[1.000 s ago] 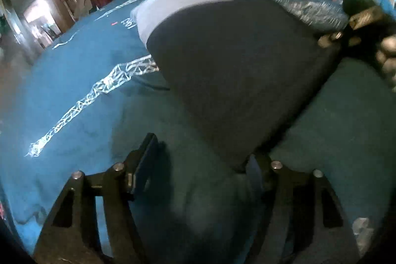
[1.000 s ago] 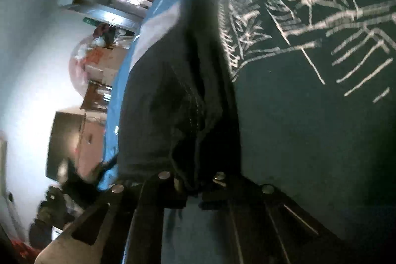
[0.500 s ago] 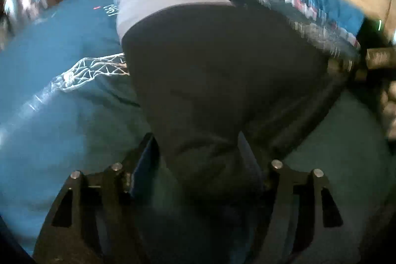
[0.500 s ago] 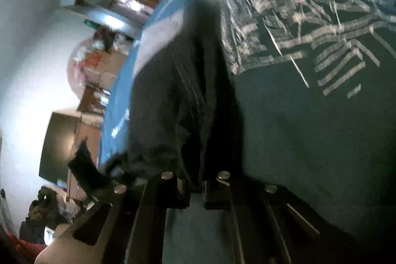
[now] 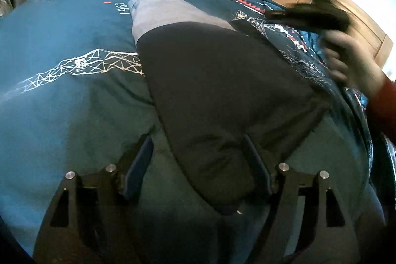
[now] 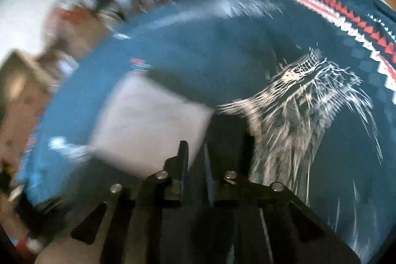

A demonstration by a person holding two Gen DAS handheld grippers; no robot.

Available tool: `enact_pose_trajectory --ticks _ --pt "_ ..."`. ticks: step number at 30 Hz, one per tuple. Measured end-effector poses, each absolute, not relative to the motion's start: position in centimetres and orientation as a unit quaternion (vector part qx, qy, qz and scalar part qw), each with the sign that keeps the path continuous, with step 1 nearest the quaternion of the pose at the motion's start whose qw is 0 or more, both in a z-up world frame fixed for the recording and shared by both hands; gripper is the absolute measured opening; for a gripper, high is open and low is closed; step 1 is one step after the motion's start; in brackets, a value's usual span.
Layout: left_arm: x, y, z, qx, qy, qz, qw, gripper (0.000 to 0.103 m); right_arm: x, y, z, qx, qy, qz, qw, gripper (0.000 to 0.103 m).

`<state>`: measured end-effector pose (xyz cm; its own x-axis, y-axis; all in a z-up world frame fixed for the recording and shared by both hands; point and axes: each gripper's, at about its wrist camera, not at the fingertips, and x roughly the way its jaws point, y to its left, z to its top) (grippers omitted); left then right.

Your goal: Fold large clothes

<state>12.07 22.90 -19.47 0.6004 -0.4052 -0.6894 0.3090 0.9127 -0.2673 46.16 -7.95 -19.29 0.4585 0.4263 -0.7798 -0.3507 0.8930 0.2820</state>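
You are holding the left hand-held gripper (image 5: 198, 165) spread astride the near corner of the dark garment (image 5: 222, 95), lying lengthwise away on the teal bed cover (image 5: 61, 103), while the right hand-held gripper (image 6: 195, 165), nearly pressed together, is hovering farther off.

Right wrist view motion-blurred, right hand (image 5: 351, 63) smeared, sleeve cut off

Left gripper (image 5: 198, 160) is sitting low with fingers spread wide, dark cloth lying between them, nothing pinched. Right gripper (image 6: 195, 160) is showing a narrow gap between its fingertips, heavily blurred. Up and to the right of the left claw, the person's hand (image 5: 354, 63) is gripping the right tool, red sleeve (image 5: 383, 110) trailing behind it.
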Motion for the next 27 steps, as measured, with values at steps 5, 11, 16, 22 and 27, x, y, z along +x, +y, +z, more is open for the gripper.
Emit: enact_pose_trajectory --ticks 5,11,16,22,27 --pt "12.5 23.0 -19.8 -0.07 0.404 -0.208 0.888 0.079 52.5 -13.6 -27.2 0.26 0.536 0.205 0.777 0.0" --pt "12.8 23.3 -19.9 -0.082 0.407 -0.217 0.883 0.08 52.7 -15.2 -25.2 0.251 0.54 0.207 0.777 0.001" --pt "12.8 23.3 -19.9 -0.081 0.406 -0.216 0.884 0.08 45.2 -16.4 -16.5 0.153 0.464 0.231 0.842 0.014" --pt "13.0 23.3 -19.9 -0.083 0.41 -0.216 0.882 0.081 30.6 -13.8 -15.1 0.045 0.437 0.261 0.86 0.015" --pt "13.0 23.0 -19.8 -0.074 0.414 -0.205 0.884 0.082 23.8 -12.3 -22.3 0.009 0.458 0.242 0.855 0.037"
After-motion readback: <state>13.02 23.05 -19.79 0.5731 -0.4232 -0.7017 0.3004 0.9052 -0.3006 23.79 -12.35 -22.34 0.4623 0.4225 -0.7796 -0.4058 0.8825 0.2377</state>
